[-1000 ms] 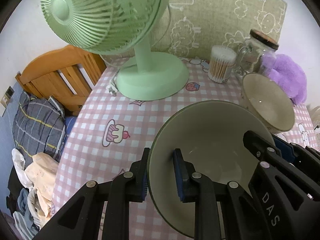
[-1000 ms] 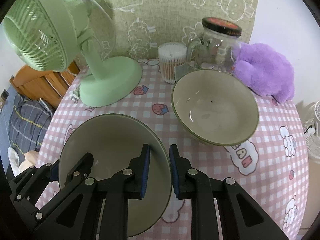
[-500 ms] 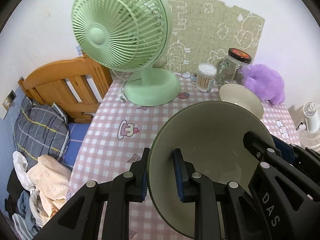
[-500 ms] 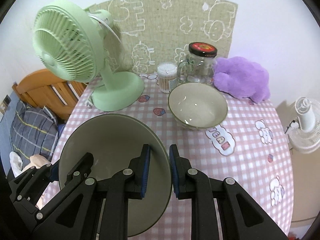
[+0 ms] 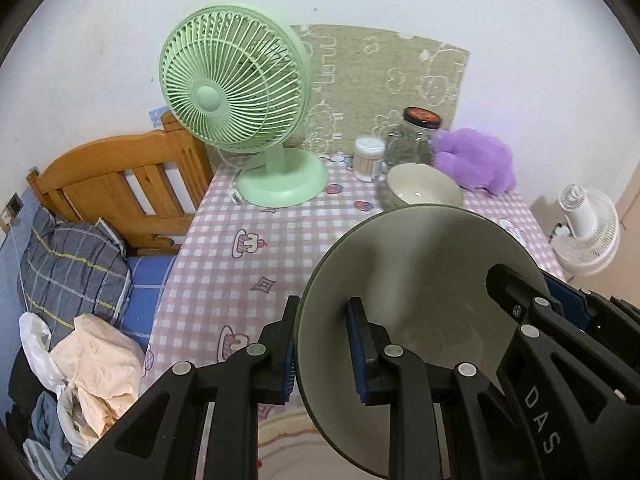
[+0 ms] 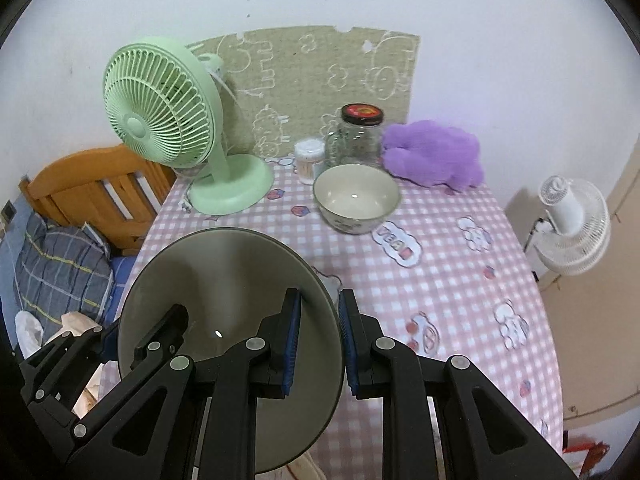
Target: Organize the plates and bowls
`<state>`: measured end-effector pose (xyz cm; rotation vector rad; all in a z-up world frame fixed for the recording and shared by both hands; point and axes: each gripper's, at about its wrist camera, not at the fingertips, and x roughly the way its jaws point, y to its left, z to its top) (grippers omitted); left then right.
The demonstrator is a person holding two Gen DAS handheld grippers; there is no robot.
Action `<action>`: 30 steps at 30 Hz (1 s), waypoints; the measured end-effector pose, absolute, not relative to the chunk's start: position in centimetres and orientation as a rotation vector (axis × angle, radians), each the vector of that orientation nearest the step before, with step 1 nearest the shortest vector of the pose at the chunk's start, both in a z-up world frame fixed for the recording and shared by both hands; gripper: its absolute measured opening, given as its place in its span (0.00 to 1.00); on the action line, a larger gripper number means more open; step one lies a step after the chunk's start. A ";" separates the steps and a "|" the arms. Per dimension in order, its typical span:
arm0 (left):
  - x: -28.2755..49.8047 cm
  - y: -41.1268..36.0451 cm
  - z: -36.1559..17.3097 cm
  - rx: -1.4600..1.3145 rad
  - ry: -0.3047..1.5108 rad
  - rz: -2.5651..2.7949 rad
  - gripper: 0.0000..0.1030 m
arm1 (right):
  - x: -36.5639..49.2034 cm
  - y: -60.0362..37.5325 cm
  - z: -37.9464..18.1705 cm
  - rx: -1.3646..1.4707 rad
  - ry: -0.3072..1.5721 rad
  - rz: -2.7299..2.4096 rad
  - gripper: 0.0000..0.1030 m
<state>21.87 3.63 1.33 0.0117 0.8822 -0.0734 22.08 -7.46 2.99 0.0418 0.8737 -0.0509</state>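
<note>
Both tongs pinch the same large grey-green bowl (image 5: 420, 280), which hangs in the air above the near part of the desk (image 6: 440, 272), tilted so its hollow faces the cameras; the left tongs (image 5: 320, 348) clamp its left rim, one blue pad outside the wall and one inside, while the right tongs (image 6: 318, 344) clamp its right rim the same way; in each view the other tool's black frame shows at the opposite edge of this bowl. Taking the green fan (image 6: 168, 128) as landmark: it stands upright at the far left corner of the pink checked cloth; a smaller cream bowl (image 6: 356, 198) sits on the cloth to the right of the fan's base, well apart from the held bowl; just behind that bowl, also right of the fan, stand a tub of cotton swabs (image 6: 309, 160) and a glass jar (image 6: 356, 136) with a dark lid; further right lies a purple plush toy (image 6: 434, 154); left of the fan, past the desk edge, a wooden bed headboard (image 5: 116, 184) shows.
</note>
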 end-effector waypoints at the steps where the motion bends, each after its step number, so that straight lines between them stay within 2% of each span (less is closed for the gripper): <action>1: 21.3 3.5 1.4 0.021 0.875 -0.083 0.20 | 21.7 -7.5 3.1 0.046 0.869 -0.056 0.22; 15: 14.9 -1.3 1.1 0.069 0.899 -0.173 0.20 | 13.7 -11.8 2.7 0.096 0.881 -0.135 0.22; 30: 9.6 -8.0 -2.5 0.046 0.978 -0.119 0.21 | 9.0 -19.2 -0.6 0.070 0.979 -0.079 0.22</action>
